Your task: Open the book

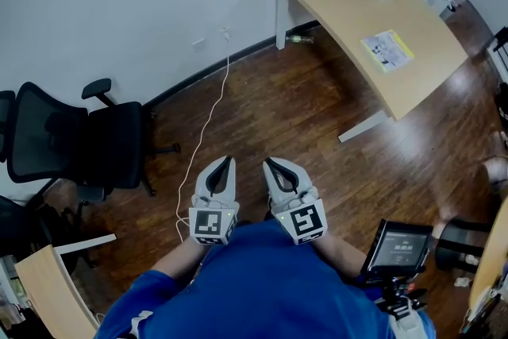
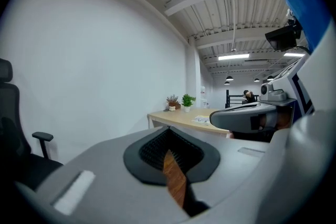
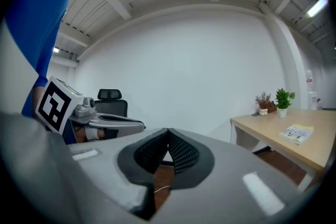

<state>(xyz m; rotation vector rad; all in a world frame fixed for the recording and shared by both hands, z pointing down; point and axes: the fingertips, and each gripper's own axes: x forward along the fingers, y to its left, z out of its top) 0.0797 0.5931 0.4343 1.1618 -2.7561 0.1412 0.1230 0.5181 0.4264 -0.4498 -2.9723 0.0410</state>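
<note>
"What stood left of the fingers?"
"An office chair (image 1: 71, 143), well apart."
"And the grippers?"
"The left gripper (image 1: 225, 160) and right gripper (image 1: 271, 163) were side by side, both clenched on nothing, above open floor (image 1: 302, 115)."
"The book?"
"The book (image 1: 387, 50) lay well ahead and right, on the desk (image 1: 333, 4), near its facing edge."

The person wears a bright blue shirt (image 1: 254, 282) with short sleeves (image 1: 139, 302). The left tongs (image 1: 229, 159) and the right tongs (image 1: 267, 161) look alike. Each has a smooth, pale grey shell that narrows to a point. Black ribbed pads (image 2: 153, 148) line a teardrop-shaped hollow between the jaws. At the rear of each sits a white cube (image 1: 213, 225) printed with black square markers. A paler oblong patch (image 2: 73, 192) marks the shell's flank.
</note>
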